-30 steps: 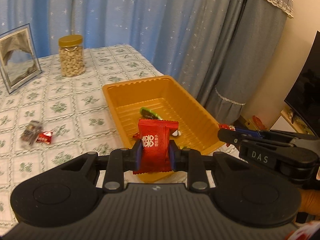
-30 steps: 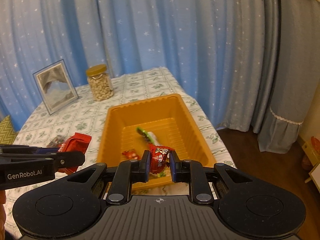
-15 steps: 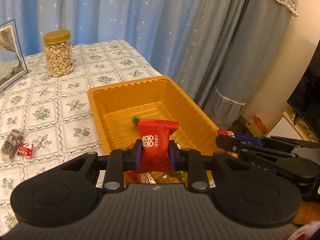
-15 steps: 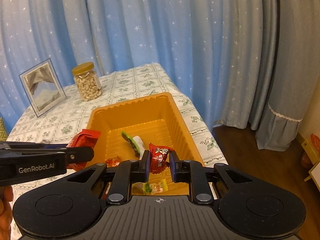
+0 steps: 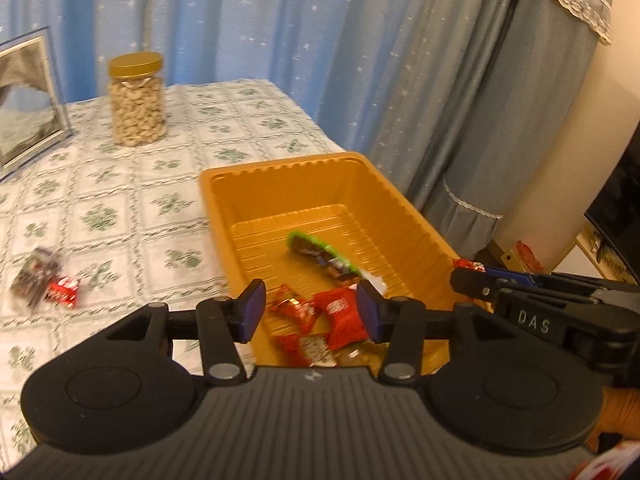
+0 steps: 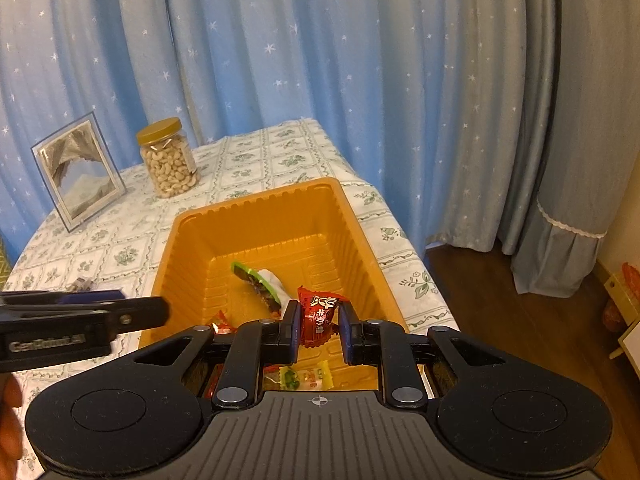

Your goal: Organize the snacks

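An orange tray (image 5: 304,168) sits on the tablecloth; it also shows in the right wrist view (image 6: 256,204). My left gripper (image 5: 310,310) is open above its near end. A large red packet (image 5: 342,318) lies in the tray below it, among small red candies (image 5: 292,310). A green-edged snack bar (image 5: 320,254) lies mid-tray. My right gripper (image 6: 318,326) holds a small red candy (image 6: 320,316) over the tray's near end, its jaws slightly parted around it. The right gripper appears at the right of the left wrist view (image 5: 468,276).
A jar of cashews (image 5: 136,100) and a picture frame (image 5: 28,92) stand at the back of the table. A dark packet (image 5: 36,276) and a small red candy (image 5: 62,292) lie on the cloth left of the tray. Curtains hang behind.
My left gripper opened and the large red packet dropped into the tray. My right gripper's jaws have widened a little around the small red candy.
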The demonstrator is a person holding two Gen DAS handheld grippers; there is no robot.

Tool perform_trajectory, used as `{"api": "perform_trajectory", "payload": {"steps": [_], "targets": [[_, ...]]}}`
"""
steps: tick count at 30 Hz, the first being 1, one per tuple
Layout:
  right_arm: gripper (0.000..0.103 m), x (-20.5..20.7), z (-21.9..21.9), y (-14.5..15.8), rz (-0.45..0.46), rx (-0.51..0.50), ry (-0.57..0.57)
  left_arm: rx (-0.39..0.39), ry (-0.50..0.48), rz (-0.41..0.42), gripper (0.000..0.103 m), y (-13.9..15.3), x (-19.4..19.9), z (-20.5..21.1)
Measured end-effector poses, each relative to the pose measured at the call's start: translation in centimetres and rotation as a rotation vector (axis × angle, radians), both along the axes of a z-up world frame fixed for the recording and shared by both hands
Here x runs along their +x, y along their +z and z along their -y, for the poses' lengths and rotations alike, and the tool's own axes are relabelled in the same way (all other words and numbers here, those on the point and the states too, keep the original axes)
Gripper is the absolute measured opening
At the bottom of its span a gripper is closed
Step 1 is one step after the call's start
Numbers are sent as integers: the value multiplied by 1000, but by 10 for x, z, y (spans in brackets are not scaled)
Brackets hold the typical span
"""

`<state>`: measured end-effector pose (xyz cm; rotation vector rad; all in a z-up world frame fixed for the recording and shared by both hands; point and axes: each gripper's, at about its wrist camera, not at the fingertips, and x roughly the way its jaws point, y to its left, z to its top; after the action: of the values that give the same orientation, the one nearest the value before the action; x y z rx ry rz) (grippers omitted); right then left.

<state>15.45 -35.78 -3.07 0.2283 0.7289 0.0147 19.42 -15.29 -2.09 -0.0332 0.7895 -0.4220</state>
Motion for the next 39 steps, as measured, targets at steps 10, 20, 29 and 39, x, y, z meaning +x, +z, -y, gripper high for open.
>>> {"api": "perform_trajectory", "payload": {"steps": [10, 20, 29, 39], "targets": [[20, 9, -14, 3, 11, -4, 33, -4, 73, 5, 46, 3, -15, -35], [75, 9, -6, 8, 21, 82, 33, 9, 130, 2, 46, 4, -29, -63], [75, -34, -7, 14, 8, 84, -18, 30, 174, 16, 47, 13, -53, -84], [75, -63, -32, 32, 27, 79, 17, 42, 219, 34, 51, 26, -83, -111]]}}
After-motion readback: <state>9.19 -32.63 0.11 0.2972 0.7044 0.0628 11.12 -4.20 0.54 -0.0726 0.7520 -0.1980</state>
